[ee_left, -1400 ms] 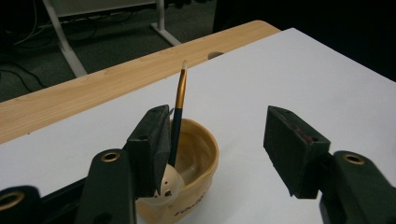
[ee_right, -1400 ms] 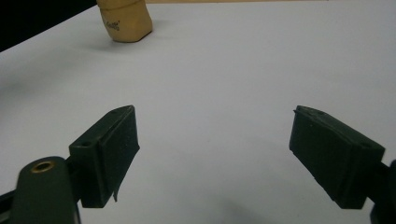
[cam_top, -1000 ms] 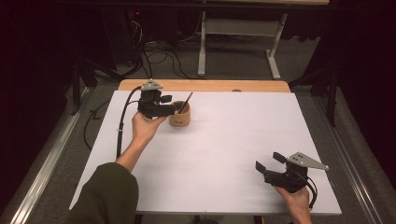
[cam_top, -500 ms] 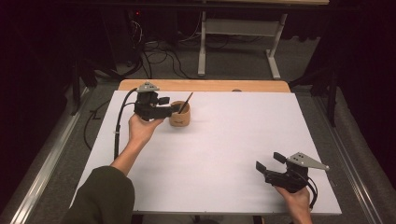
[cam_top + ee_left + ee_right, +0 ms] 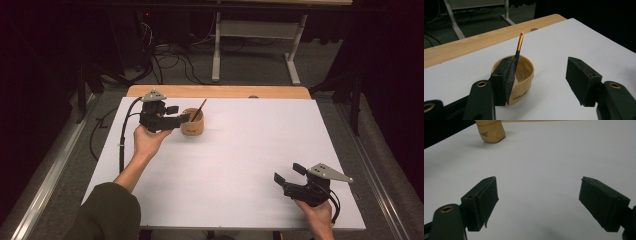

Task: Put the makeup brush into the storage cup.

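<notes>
cup (image 5: pixel 520 75) print too blurred to read; left gripper (image 5: pixel 176 118) has backed off it, jaws apart; right gripper (image 5: pixel 289 172) apart too.

White table sheet (image 5: pixel 235 165), wooden table edge (image 5: pixel 220 91), floor cables (image 5: pixel 165 55), grey stand (image 5: pixel 255 30)

Matt tan cup (image 5: pixel 521 75) — perhaps paper; brush (image 5: pixel 518 51) with shiny metal ferrule; matt white table (image 5: pixel 240 165) sheet.

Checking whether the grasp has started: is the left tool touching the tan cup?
Cannot tell. In the left gripper view, one jaw of the open left tool overlaps the rim of the cup, but no contact or gap shows plainly; the high view is too coarse.
</notes>
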Available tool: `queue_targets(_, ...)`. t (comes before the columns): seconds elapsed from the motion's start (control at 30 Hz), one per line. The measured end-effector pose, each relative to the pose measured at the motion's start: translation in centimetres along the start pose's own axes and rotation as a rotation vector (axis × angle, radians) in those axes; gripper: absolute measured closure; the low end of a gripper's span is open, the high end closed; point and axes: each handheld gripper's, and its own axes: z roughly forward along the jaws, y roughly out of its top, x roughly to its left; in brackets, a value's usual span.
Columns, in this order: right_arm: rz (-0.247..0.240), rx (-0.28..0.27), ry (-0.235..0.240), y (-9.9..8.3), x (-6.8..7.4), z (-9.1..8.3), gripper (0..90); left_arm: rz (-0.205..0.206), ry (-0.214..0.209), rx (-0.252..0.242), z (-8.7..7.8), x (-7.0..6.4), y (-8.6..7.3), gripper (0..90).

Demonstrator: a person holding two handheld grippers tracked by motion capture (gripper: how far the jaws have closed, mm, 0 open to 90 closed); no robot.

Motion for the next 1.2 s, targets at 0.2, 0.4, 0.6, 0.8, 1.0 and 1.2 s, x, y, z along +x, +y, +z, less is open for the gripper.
queue_targets(0.2,-0.006,0.003,0.001,0.0,0.0,0.1,17.4,0.008,-0.012,-0.011,-0.6,-0.5,-0.1,40.6)
queue_targets(0.4,-0.007,0.001,0.002,0.0,0.0,0.1,17.4,0.022,-0.015,-0.003,-0.8,-0.7,-0.5,40.8)
queue_targets(0.6,-0.003,0.002,0.0,0.0,0.0,0.1,17.4,0.03,-0.016,-0.011,-1.2,-0.8,-0.7,40.8)
queue_targets(0.8,-0.003,0.003,0.002,0.0,0.1,0.1,17.4,0.026,-0.03,-0.005,-1.5,-1.0,-0.9,40.7)
queue_targets(1.0,-0.005,0.004,0.002,0.0,0.1,0.1,17.4,0.026,-0.036,-0.012,-2.0,-1.2,-1.0,40.7)
queue_targets(1.2,-0.004,0.003,0.004,0.0,0.1,0.1,17.4,0.026,-0.042,-0.011,-2.4,-1.4,-1.2,40.7)
